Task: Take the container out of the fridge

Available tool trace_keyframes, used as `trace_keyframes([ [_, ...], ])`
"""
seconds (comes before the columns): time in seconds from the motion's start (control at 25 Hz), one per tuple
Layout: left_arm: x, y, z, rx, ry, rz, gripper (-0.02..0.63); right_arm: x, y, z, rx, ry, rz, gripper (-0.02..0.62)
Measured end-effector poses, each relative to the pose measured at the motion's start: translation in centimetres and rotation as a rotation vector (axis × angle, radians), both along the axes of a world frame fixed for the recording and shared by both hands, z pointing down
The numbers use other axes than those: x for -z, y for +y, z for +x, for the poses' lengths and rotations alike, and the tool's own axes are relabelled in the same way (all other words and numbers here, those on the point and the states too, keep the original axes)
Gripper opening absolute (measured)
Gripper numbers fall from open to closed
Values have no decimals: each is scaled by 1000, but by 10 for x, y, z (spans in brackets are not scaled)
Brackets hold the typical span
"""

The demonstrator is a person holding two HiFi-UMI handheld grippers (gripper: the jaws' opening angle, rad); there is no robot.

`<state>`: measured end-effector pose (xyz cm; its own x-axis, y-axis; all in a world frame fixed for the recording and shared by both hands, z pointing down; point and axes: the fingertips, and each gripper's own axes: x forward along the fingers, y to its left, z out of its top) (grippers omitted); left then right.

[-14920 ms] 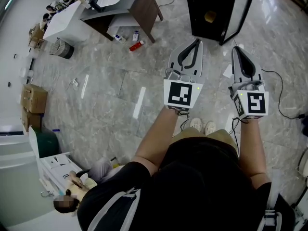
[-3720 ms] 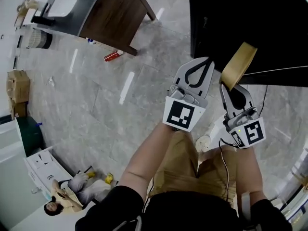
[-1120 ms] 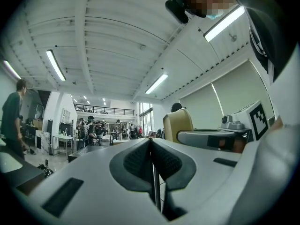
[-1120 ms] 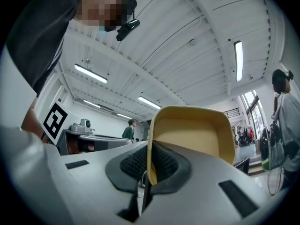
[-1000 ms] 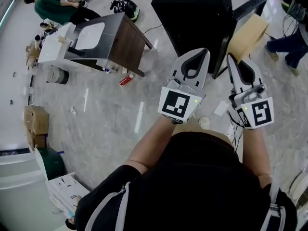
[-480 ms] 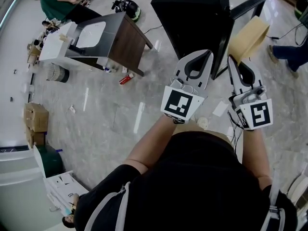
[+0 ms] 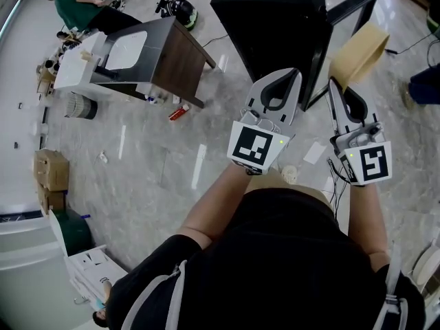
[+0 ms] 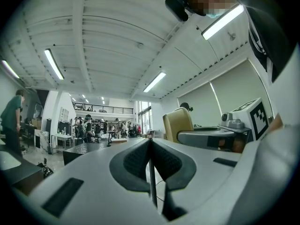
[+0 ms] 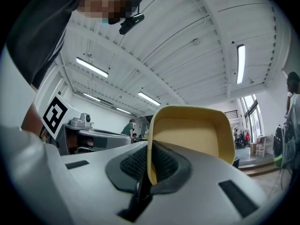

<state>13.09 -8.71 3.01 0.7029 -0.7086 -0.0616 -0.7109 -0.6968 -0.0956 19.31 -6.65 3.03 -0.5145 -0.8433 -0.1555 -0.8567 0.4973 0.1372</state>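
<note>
The tan container [image 7: 359, 50] is in the upper right of the head view, outside the black fridge [image 7: 275, 19] and just right of its open door [image 7: 347, 23]. One of its walls is pinched between the closed jaws of the right gripper [image 7: 338, 88]. The left gripper [image 7: 290, 74], just beside it near frame centre, has its jaws pressed together on nothing, above the marble floor [image 7: 151, 163].

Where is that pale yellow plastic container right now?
The pale yellow plastic container sits upper right in the head view, its rim pinched in the right tongs, beside the black fridge.
</note>
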Motion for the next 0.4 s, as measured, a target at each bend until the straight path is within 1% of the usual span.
trace_keyframes([
  [0.2, -2, 1, -4, 2, 2, -2, 23, -6, 1, 0, -7, -2, -12, 37],
  [0.4, 3, -3, -9, 8, 19, 22, 23, -2, -2, -6, 2, 2, -4, 37],
])
